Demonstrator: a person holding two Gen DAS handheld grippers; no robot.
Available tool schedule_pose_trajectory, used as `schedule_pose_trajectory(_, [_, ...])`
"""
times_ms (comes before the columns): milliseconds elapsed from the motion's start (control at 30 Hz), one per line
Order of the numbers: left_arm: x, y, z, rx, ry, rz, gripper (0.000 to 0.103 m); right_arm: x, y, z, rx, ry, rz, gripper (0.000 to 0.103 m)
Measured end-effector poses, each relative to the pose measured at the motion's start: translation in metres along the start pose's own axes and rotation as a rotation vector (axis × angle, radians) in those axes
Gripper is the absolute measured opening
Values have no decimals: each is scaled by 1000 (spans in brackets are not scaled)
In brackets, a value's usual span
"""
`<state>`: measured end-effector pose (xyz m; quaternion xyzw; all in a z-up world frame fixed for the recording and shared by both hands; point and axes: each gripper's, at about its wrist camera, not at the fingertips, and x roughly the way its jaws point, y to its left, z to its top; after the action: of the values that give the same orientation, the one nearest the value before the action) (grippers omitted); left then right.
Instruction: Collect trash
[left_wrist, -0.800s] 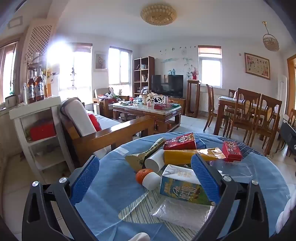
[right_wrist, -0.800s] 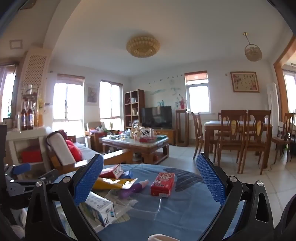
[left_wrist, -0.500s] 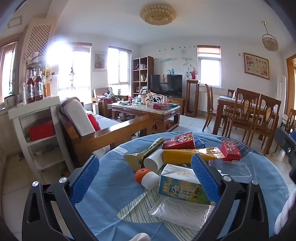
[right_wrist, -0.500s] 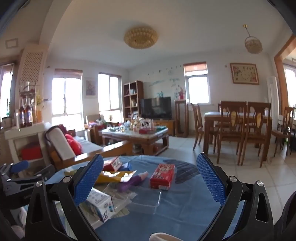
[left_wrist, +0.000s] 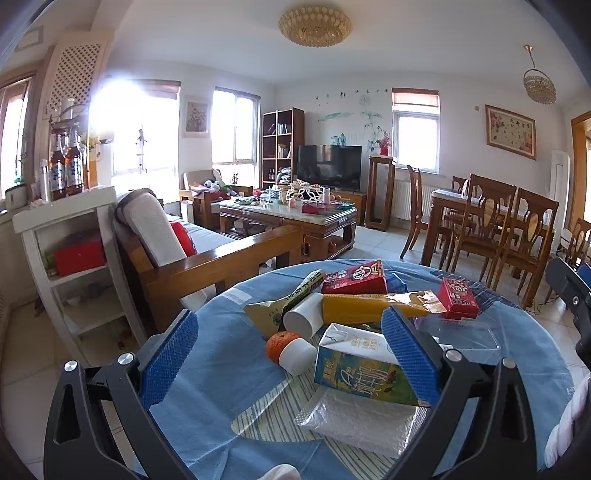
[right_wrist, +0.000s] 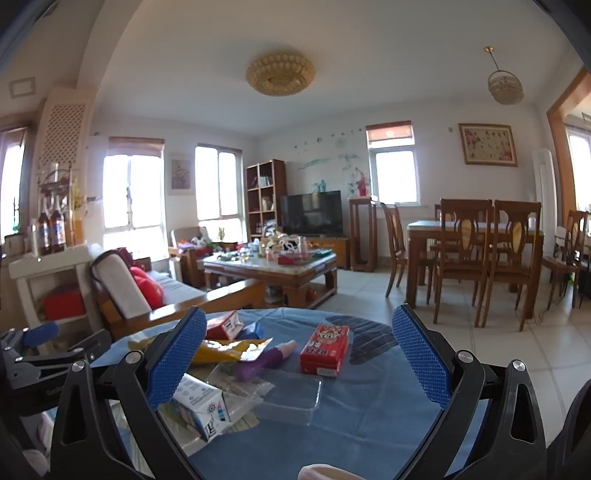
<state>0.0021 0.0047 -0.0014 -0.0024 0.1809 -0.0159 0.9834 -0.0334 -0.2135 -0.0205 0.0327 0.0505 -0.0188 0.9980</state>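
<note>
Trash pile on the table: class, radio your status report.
Left gripper and right gripper open, empty. Milk carton nearest left gripper. Nothing collected yet.

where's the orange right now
In the left wrist view the orange sits centre-left on the blue table, touching a white cup, left of the milk carton.

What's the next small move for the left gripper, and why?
Probably ease the left gripper forward and down toward the milk carton. Its jaws are wide open and empty, and the carton lies nearest, partly behind the right-hand finger, on top of a bubble-wrap pouch. The right gripper is also open and empty, hovering over the clear plastic tray.
</note>
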Motion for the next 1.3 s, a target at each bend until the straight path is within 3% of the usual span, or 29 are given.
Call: schedule_pose_trajectory(1300, [3,-3,-1,5,22,-18,98,1,0,0,20,27,0,99])
